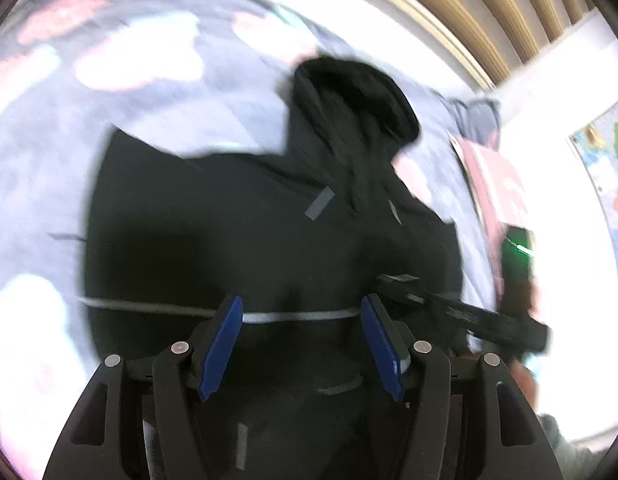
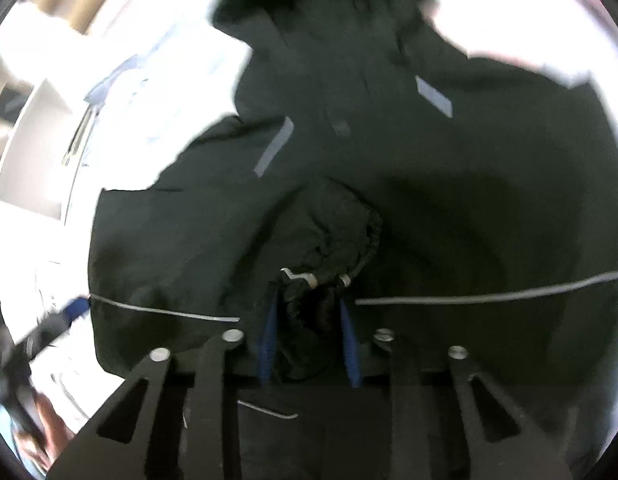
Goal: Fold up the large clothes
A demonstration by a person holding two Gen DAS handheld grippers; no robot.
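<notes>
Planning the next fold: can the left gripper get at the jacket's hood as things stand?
Probably yes: the left gripper is open, and only flat jacket lies between it and the hood.

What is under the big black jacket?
The black jacket lies on a grey bedspread with pink and white blobs, which shows all around it. Whatever sits directly beneath the jacket is covered, so I cannot tell.

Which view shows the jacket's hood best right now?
The left wrist view: the hood of the black jacket shows whole against the bedspread. In the right wrist view it is cropped by the frame's top.
</notes>
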